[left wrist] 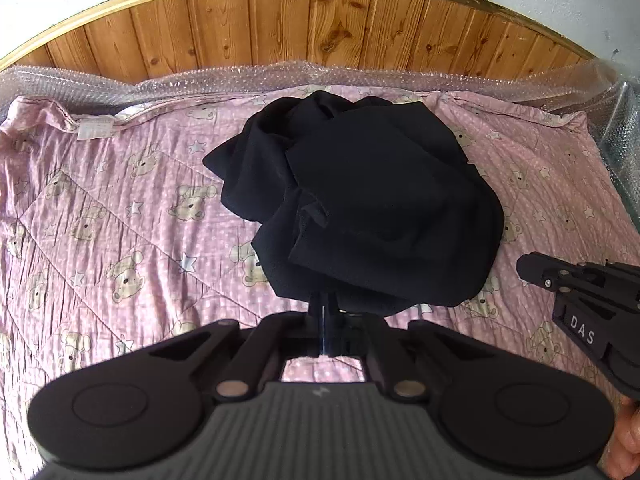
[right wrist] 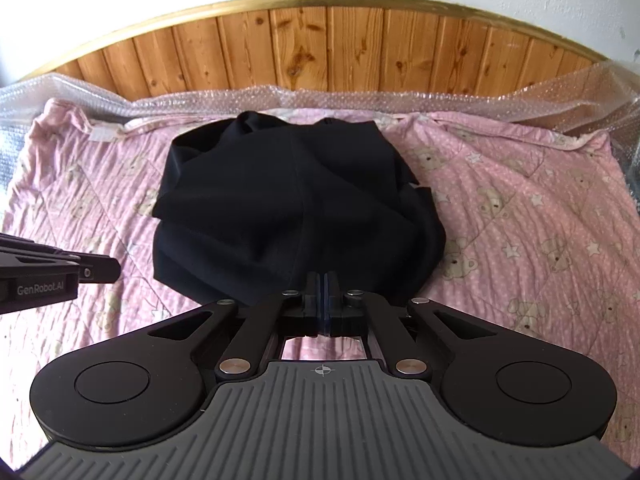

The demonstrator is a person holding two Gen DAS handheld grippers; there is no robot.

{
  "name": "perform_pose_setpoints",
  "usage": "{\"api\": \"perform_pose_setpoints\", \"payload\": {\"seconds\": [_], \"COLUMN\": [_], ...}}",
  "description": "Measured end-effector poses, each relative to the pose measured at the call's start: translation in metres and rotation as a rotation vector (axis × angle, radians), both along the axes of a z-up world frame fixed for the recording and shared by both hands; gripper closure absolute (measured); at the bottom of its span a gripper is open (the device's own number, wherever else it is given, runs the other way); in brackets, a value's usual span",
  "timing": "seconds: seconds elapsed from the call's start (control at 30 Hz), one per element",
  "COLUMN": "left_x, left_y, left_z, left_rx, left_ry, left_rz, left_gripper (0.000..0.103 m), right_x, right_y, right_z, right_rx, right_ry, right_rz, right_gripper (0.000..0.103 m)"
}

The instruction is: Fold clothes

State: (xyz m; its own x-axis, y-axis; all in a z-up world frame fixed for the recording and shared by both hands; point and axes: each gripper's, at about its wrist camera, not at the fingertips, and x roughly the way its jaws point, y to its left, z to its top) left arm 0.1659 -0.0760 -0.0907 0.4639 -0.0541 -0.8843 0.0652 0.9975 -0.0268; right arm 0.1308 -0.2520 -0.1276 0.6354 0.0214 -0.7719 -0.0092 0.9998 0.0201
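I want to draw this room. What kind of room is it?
Probably a bedroom: a pink teddy-bear quilt spread on a bed, a wooden headboard behind it, and a crumpled black garment on top.

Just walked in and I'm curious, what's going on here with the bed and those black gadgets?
A person holds two handheld grippers over a pink bear-print quilt, ready to fold clothes. A black garment lies crumpled in a heap mid-bed, not yet spread out. The left gripper and right gripper both sit shut near its closest edge; whether either pinches cloth is unclear.
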Motion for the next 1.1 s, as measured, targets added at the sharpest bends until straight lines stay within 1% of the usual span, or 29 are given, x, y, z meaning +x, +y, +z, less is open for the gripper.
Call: {"api": "perform_pose_setpoints", "payload": {"seconds": [0.03,0.07,0.1,0.13,0.17,0.2,0.23,0.27,0.33,0.4,0.47,0.5,0.53,0.57,0.6,0.63,0.67,0.7,0.73,0.77,0.8,0.83,0.9,0.93,0.97,1.0,1.03,1.07,1.1], "left_x": [0.005,0.009,0.014,0.02,0.026,0.032,0.037,0.044,0.062,0.079,0.096,0.104,0.111,0.115,0.117,0.117,0.115,0.112,0.105,0.094,0.08,0.062,0.023,0.003,-0.017,-0.036,-0.053,-0.069,-0.082], "left_y": [0.0,0.001,0.003,0.007,0.01,0.014,0.017,0.02,0.026,0.028,0.026,0.023,0.019,0.015,0.012,0.011,0.012,0.014,0.018,0.022,0.028,0.036,0.051,0.054,0.049,0.04,0.025,0.007,-0.009], "left_z": [-0.002,-0.005,-0.007,-0.009,-0.012,-0.014,-0.016,-0.02,-0.032,-0.048,-0.068,-0.08,-0.091,-0.099,-0.104,-0.103,-0.095,-0.082,-0.065,-0.044,-0.021,0.002,0.039,0.051,0.057,0.056,0.045,0.027,0.007], "left_rx": [-0.001,-0.006,-0.011,-0.012,-0.012,-0.012,-0.012,-0.013,-0.024,-0.042,-0.073,-0.075,-0.063,-0.048,-0.049,-0.074,-0.099,-0.112,-0.124,-0.133,-0.142,-0.165,-0.28,-0.346,-0.399,-0.432,-0.441,-0.437,-0.405], "left_ry": [0.004,0.008,0.008,0.002,-0.004,-0.01,-0.016,-0.013,0.009,0.023,0.047,0.065,0.08,0.084,0.076,0.069,0.058,0.038,-0.003,-0.069,-0.139,-0.208,-0.294,-0.309,-0.302,-0.272,-0.211,-0.126,-0.052], "left_rz": [0.003,0.006,0.019,0.04,0.062,0.084,0.105,0.123,0.146,0.163,0.153,0.153,0.155,0.152,0.148,0.137,0.126,0.124,0.114,0.092,0.066,0.036,-0.04,-0.101,-0.188,-0.282,-0.374,-0.467,-0.525], "left_gripper": [0.093,0.076,0.062,0.032,0.014,0.011,0.01,0.01,0.009,0.007,0.006,0.006,0.006,0.016,0.022,0.043,0.07,0.078,0.084,0.087,0.088,0.09,0.091,0.093,0.093,0.093,0.093,0.093,0.093], "right_x": [0.004,0.007,0.011,0.014,0.018,0.022,0.025,0.029,0.036,0.049,0.06,0.066,0.069,0.073,0.076,0.079,0.078,0.071,0.064,0.054,0.044,0.03,-0.001,-0.016,-0.031,-0.044,-0.047,-0.05,-0.053], "right_y": [-0.002,-0.004,-0.006,-0.008,-0.01,-0.012,-0.014,-0.017,-0.021,-0.024,-0.022,-0.022,-0.019,-0.017,-0.016,-0.014,-0.015,-0.018,-0.023,-0.033,-0.043,-0.056,-0.08,-0.092,-0.103,-0.114,-0.119,-0.124,-0.128], "right_z": [-0.002,-0.005,-0.007,-0.009,-0.011,-0.014,-0.016,-0.018,-0.024,-0.037,-0.052,-0.061,-0.072,-0.082,-0.092,-0.101,-0.103,-0.093,-0.082,-0.064,-0.045,-0.022,0.01,0.026,0.042,0.055,0.047,0.038,0.03], "right_rx": [0.003,0.006,0.009,0.012,0.015,0.018,0.021,0.024,0.031,0.053,0.077,0.088,0.09,0.111,0.131,0.151,0.167,0.183,0.205,0.26,0.318,0.382,0.421,0.441,0.46,0.472,0.441,0.41,0.379], "right_ry": [0.004,0.008,0.012,0.016,0.02,0.023,0.027,0.031,0.039,0.049,0.054,0.056,0.054,0.071,0.088,0.104,0.106,0.059,0.012,-0.038,-0.091,-0.156,-0.241,-0.283,-0.326,-0.358,-0.33,-0.301,-0.272], "right_rz": [0.001,0.002,0.003,0.005,0.006,0.007,0.008,0.009,0.011,0.011,0.013,0.015,0.024,0.048,0.072,0.092,0.095,0.109,0.122,0.12,0.121,0.13,0.142,0.148,0.154,0.153,0.112,0.072,0.031], "right_gripper": [0.093,0.087,0.072,0.046,0.037,0.028,0.025,0.024,0.016,0.014,0.01,0.009,0.009,0.012,0.043,0.099,0.103,0.103,0.103,0.103,0.103,0.103,0.103,0.103,0.103,0.103,0.103,0.103,0.103]}}
